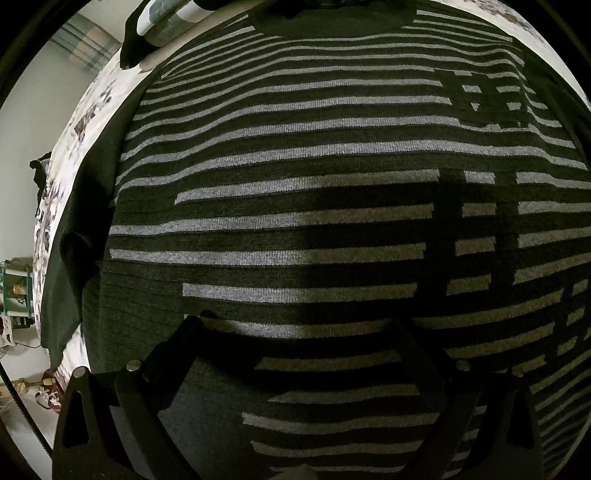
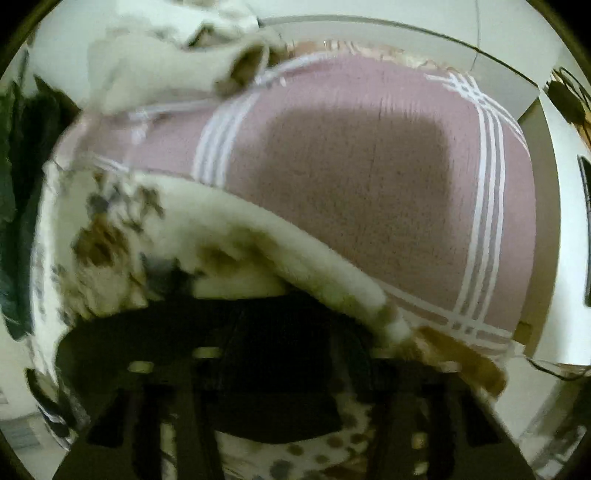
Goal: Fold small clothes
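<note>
A dark shirt with grey stripes (image 1: 314,177) lies spread flat on a floral bed cover (image 1: 92,110) and fills the left wrist view, its neckline (image 1: 332,22) at the top. My left gripper (image 1: 295,328) is open just above the shirt's lower part, its fingers (image 1: 184,332) spread wide and holding nothing. In the blurred right wrist view, my right gripper (image 2: 284,325) is low over a dark piece of fabric (image 2: 273,387) at the edge of the fluffy floral cover (image 2: 110,236). I cannot tell whether it grips the fabric.
A pink sheet with white stripes (image 2: 351,184) covers the mattress beyond the folded-back cover. A rumpled white blanket (image 2: 166,55) lies at the far end. A dark garment (image 1: 136,37) and rolled cloth lie above the shirt. The bed's left edge (image 1: 44,229) drops to the floor.
</note>
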`<move>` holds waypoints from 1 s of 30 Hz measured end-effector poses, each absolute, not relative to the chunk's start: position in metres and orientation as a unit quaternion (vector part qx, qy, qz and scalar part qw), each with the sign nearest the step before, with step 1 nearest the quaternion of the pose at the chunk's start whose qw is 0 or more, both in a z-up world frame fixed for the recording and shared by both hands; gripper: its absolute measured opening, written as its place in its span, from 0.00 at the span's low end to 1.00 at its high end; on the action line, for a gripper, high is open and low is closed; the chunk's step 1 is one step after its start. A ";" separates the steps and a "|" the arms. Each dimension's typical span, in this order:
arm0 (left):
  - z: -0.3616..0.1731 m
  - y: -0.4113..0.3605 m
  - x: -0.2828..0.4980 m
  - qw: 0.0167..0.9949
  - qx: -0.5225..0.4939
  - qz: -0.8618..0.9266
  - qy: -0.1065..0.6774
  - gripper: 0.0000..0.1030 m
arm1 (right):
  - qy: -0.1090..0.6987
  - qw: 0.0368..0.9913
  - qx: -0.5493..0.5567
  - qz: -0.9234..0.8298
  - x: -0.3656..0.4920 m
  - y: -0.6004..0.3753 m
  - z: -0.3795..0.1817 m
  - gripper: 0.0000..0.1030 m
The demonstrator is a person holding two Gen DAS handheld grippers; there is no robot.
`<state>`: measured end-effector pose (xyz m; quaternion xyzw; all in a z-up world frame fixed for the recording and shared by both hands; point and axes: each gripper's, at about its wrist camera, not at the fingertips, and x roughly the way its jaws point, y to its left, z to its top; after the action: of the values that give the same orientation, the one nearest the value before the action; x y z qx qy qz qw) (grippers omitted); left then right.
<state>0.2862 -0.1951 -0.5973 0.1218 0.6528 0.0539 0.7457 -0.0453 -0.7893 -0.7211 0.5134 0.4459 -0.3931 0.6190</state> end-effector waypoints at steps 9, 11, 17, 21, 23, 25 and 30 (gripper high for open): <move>-0.597 -0.193 0.287 0.747 0.117 0.052 0.652 1.00 | 0.388 0.685 0.431 -0.441 -0.023 -0.811 -0.646 0.13; -0.597 -0.192 0.287 0.747 0.113 0.054 0.652 1.00 | 0.416 0.653 0.460 -0.434 -0.030 -0.816 -0.654 0.35; -0.601 -0.187 0.291 0.749 0.104 0.051 0.653 1.00 | 0.347 0.629 0.596 -0.358 -0.064 -0.783 -0.694 0.44; -0.605 -0.179 0.293 0.755 0.076 0.048 0.649 1.00 | 0.289 0.623 0.649 -0.328 -0.062 -0.781 -0.744 0.46; -0.606 -0.177 0.293 0.760 0.068 0.046 0.645 1.00 | 0.246 0.624 0.664 -0.330 -0.058 -0.783 -0.756 0.48; -0.607 -0.175 0.294 0.762 0.066 0.044 0.643 1.00 | 0.202 0.621 0.678 -0.336 -0.058 -0.781 -0.759 0.52; -0.607 -0.173 0.298 0.760 0.057 0.048 0.646 1.00 | 0.182 0.605 0.701 -0.331 -0.070 -0.773 -0.758 0.50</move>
<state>0.2985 -0.1727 -0.6065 0.0573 0.6459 0.0483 0.7598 -0.0704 -0.7725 -0.7575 0.7006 0.1816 -0.3310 0.6055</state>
